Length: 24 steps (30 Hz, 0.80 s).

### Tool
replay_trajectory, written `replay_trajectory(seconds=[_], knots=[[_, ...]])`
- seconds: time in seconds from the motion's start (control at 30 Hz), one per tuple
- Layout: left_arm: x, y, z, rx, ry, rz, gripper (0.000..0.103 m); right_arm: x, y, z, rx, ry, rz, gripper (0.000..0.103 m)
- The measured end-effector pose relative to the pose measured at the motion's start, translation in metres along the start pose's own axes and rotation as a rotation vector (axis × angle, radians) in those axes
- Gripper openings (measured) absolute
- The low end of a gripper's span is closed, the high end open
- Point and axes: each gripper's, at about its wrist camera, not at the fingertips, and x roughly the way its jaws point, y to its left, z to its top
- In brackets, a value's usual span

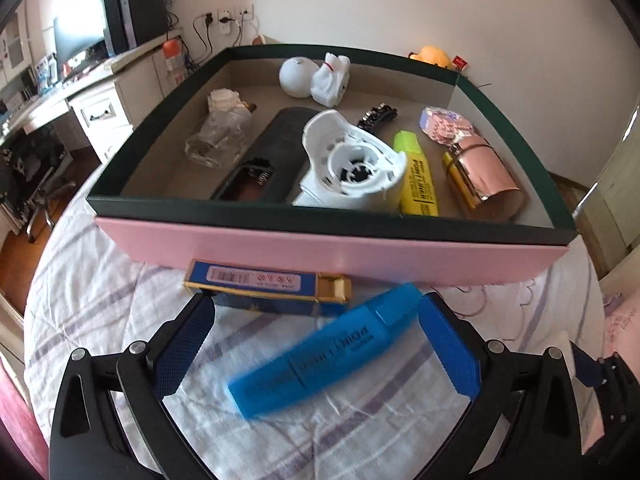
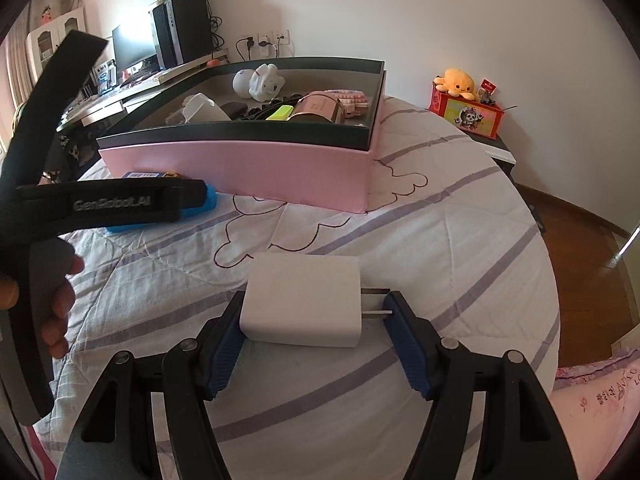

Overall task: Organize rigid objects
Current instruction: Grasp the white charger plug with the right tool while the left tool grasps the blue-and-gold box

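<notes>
A pink box (image 1: 328, 250) with a dark rim stands on the bed and holds several objects, among them a yellow highlighter (image 1: 416, 174) and a white fan part (image 1: 352, 164). My left gripper (image 1: 316, 344) is open around a blue highlighter (image 1: 324, 354) that lies slanted on the sheet, blurred; its cap end is close to the right pad (image 1: 448, 348). A blue and gold lighter box (image 1: 268, 284) lies in front of the pink box. My right gripper (image 2: 312, 340) is open around a white charger (image 2: 304, 304); both pads look at or near its ends.
The bed (image 2: 360, 240) has a white quilt with purple stripes. A pink pillow (image 2: 600, 400) lies at the right. A bedside stand with a red box and an orange plush (image 2: 460, 80) is at the far right. A desk with a computer (image 2: 180, 32) is at the left.
</notes>
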Motion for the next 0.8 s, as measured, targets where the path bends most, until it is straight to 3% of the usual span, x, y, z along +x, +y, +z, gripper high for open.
replay_trajectory(seconds=[0.07,0.17,0.4,0.5,0.57,0.7,0.77,0.8], knots=[[0.002,0.004,0.0,-0.003,0.01,-0.014,0.103,0.0,0.0,0.0,0.002,0.0,0.003,0.07],[-0.006,0.011,0.0,0.024,-0.03,0.022,0.103,0.0,0.001,0.0,-0.003,0.002,0.0,0.07],[0.002,0.029,0.008,0.012,-0.031,-0.006,0.103,0.0,0.002,-0.001,-0.007,0.004,-0.005,0.07],[0.012,0.035,0.01,-0.013,0.004,-0.037,0.103,0.0,0.001,-0.001,-0.006,0.005,-0.005,0.07],[0.015,0.034,0.008,0.018,-0.01,-0.045,0.103,0.0,0.001,-0.001,-0.009,0.006,-0.009,0.071],[0.014,0.034,0.006,0.039,-0.02,-0.038,0.096,0.0,0.002,-0.001,-0.011,0.008,-0.013,0.071],[0.011,0.035,0.004,0.059,-0.026,-0.019,0.084,0.001,0.002,-0.002,-0.012,0.009,-0.015,0.071],[0.008,0.035,0.002,0.073,-0.031,-0.019,0.084,0.001,0.002,-0.001,-0.011,0.009,-0.016,0.071]])
